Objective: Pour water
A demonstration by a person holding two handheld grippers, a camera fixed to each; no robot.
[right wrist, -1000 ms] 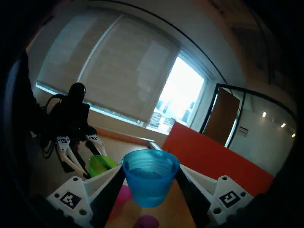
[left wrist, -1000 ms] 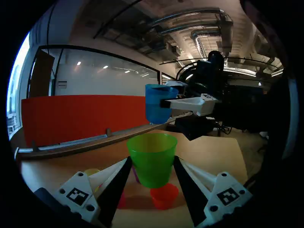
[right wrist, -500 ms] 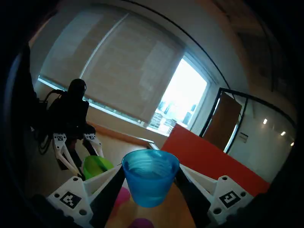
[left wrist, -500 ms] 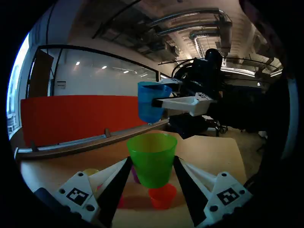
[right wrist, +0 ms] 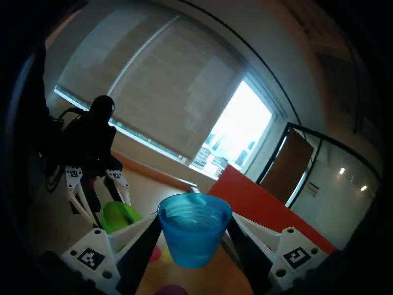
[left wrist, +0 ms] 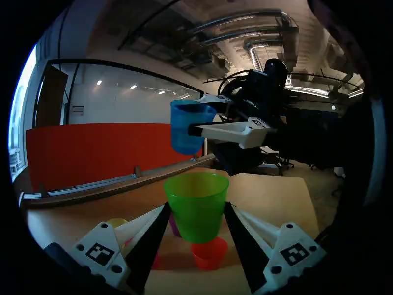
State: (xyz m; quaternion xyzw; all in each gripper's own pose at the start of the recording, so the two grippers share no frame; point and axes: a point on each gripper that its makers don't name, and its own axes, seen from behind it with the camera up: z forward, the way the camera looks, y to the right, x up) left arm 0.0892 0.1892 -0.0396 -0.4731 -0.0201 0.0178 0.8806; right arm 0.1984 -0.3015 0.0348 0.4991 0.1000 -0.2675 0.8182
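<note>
Clamping the blue cup (right wrist: 195, 238) of water in my right claw (right wrist: 194, 220), high ahead of my left claw (left wrist: 196, 223) gripping the green cup (left wrist: 196, 206), I reckoned tipping came next.

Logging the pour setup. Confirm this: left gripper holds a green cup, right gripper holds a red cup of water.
The right gripper holds a blue cup of water, not red; the right gripper view shows it. The left gripper holds the green cup.

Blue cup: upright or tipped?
Upright: the blue cup sits rim-up in the right gripper, water held inside.
</note>
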